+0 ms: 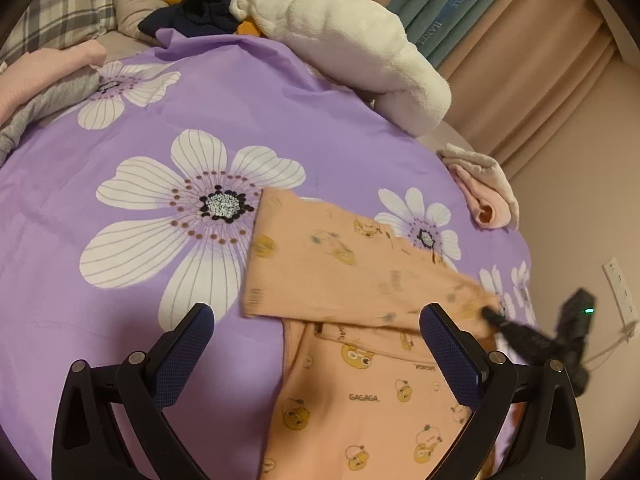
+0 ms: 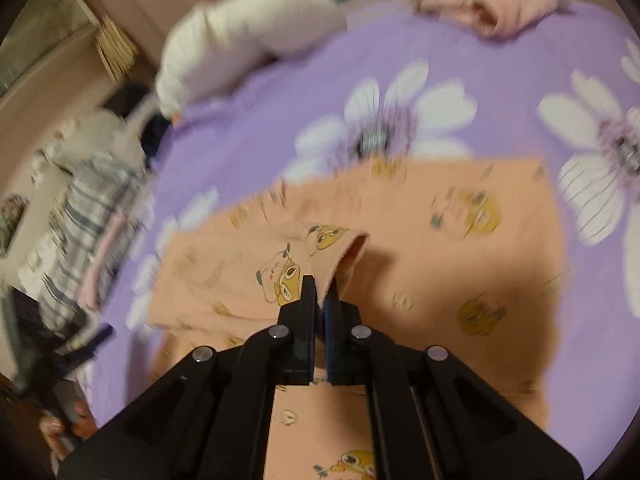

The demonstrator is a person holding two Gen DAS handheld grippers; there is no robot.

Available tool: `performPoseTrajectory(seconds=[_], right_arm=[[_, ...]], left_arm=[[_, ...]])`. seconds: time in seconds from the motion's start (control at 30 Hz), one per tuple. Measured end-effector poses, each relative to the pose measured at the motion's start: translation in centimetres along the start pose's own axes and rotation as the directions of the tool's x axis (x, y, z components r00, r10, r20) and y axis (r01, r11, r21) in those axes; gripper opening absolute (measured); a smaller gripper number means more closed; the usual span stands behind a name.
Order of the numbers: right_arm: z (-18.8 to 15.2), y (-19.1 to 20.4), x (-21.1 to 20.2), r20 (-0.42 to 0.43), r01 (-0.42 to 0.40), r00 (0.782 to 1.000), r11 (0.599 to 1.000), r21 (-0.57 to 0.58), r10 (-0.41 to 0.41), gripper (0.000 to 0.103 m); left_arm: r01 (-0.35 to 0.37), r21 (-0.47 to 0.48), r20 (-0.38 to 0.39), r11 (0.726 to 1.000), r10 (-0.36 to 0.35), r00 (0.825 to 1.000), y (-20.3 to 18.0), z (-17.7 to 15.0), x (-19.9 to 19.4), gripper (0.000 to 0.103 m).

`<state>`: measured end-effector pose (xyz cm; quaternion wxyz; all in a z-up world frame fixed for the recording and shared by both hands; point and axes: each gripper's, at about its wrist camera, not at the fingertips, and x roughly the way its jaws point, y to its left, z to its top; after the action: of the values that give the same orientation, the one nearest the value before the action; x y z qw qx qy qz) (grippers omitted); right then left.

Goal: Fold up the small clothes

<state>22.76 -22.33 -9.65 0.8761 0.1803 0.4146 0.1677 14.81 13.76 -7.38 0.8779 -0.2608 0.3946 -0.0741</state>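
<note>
1. Closest to us, our left gripper (image 1: 316,344) hangs with its two fingers spread wide apart and nothing between them; its blue-padded fingertips (image 1: 186,340) sit above the purple bedspread (image 1: 224,104) on one side and above the peach garment (image 1: 352,392) on the other.
2. Our right gripper (image 2: 320,300) has its fingers pressed together on a fold of that same peach garment (image 2: 420,280), with a raised edge of the cloth pinched between the pads.
3. The garment is a small peach piece printed with yellow cartoon faces and the word "GAGAGA". It lies on the bedspread, its lower part flat under our left gripper.
4. A long panel of it is turned across the rest, running from near the big white flower (image 1: 192,216) toward the right edge of the bed, where our right gripper (image 1: 492,316) shows as a dark blur at the cloth's end.
5. From the right wrist camera, much of the scene is smeared by motion blur, so we cannot tell the finer creases of the fold.
6. Beyond the garment, a rolled pink and cream cloth (image 1: 484,192) lies near the bed's right edge.
7. Farther back, a white fluffy blanket (image 1: 352,44) is heaped on the bedspread's far side, with a dark navy garment (image 1: 196,14) just beside it.
8. At the far left, a grey cloth (image 1: 44,104) and a pink one (image 1: 52,64) lie together, with a plaid pillow (image 1: 60,8) behind them.
9. Beige curtains (image 1: 532,60) hang behind the bed.
</note>
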Motion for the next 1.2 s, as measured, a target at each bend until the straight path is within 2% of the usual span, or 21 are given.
performPoseTrajectory(seconds=[0.1,0.23,0.3,0.37,0.43,0.57,0.63,0.7,0.77,0.8,0.83,0.87,0.9,0.97,1.03,1.07,1.2], right_arm=[[1.1,-0.8,-2.8,0.068,0.014,0.998,1.0,0.01,-0.015,0.004],[1.2,-2.8,-4.1,0.079,0.077,0.994,0.997,0.018,-0.078,0.005],[0.9,-4.0,-3.2,0.031,0.083,0.996,0.996,0.041,-0.085,0.008],[0.3,-4.5,-2.4,0.003,0.136,0.991,0.99,0.033,-0.137,0.009],[0.0,-5.3,-1.5,-0.044,0.168,0.985,0.985,0.046,-0.166,0.022],[0.0,-5.9,-3.5,0.044,0.205,0.977,0.977,0.052,-0.207,0.024],[0.2,-5.8,-4.4,0.082,0.172,0.981,0.984,0.04,-0.174,0.023],[0.2,-5.3,-4.2,0.078,0.125,0.989,0.992,0.012,-0.126,0.021],[-0.1,-4.6,-3.3,0.05,0.08,0.996,0.997,-0.021,-0.079,0.017],[-0.3,-4.4,-2.9,0.034,0.075,0.997,0.997,-0.033,-0.074,0.014],[-0.5,-4.4,-1.9,0.008,0.088,0.996,0.995,-0.042,-0.088,0.014],[-0.7,-4.7,-1.3,-0.011,0.102,0.995,0.994,-0.037,-0.102,0.014],[-0.9,-5.1,-0.7,-0.03,0.12,0.992,0.992,-0.021,-0.121,0.014],[-1.5,-6.4,0.3,-0.064,0.16,0.985,0.987,0.017,-0.158,0.006],[-1.8,-7.4,0.4,-0.054,0.146,0.988,0.988,0.046,-0.144,0.002],[-1.9,-7.7,0.1,-0.05,0.133,0.99,0.989,0.064,-0.129,0.002],[-2.2,-7.3,-2.0,-0.033,0.096,0.995,0.991,0.09,-0.093,0.017]], left_arm=[[0.004,0.001,0.0,1.0,-0.004,1.0,-0.2,0.1,0.2,0.101],[0.013,0.012,-0.017,1.0,-0.012,1.0,-1.0,0.1,1.1,0.101],[0.017,0.023,-0.034,1.0,-0.016,0.999,-1.8,0.2,2.0,0.101],[0.031,0.034,-0.052,0.999,-0.03,0.998,-2.4,0.4,2.9,0.101],[0.037,0.063,-0.068,0.997,-0.033,0.997,-3.4,0.5,3.7,0.101],[0.013,0.169,-0.075,0.986,-0.001,0.997,-5.8,0.5,5.3,0.101],[0.001,0.207,-0.08,0.978,0.015,0.997,-6.5,0.3,6.1,0.101],[-0.01,0.231,-0.081,0.973,0.029,0.996,-7.0,0.1,6.9,0.097],[-0.02,0.26,-0.088,0.965,0.045,0.995,-7.2,-0.2,7.7,0.084],[-0.028,0.268,-0.098,0.963,0.056,0.994,-7.1,-0.4,8.2,0.08],[-0.033,0.271,-0.114,0.962,0.066,0.991,-6.8,-0.6,8.7,0.075],[-0.042,0.271,-0.127,0.962,0.079,0.989,-6.4,-0.8,9.2,0.073],[-0.058,0.274,-0.134,0.96,0.098,0.986,-6.0,-0.9,9.6,0.073],[-0.09,0.277,-0.154,0.957,0.137,0.979,-5.1,-1.2,10.5,0.073],[-0.078,0.269,-0.166,0.96,0.126,0.978,-4.3,-1.4,10.8,0.073],[-0.071,0.266,-0.161,0.961,0.117,0.98,-4.2,-1.3,10.6,0.073],[-0.006,0.213,-0.164,0.977,0.042,0.986,-4.0,-1.2,8.4,0.073]])
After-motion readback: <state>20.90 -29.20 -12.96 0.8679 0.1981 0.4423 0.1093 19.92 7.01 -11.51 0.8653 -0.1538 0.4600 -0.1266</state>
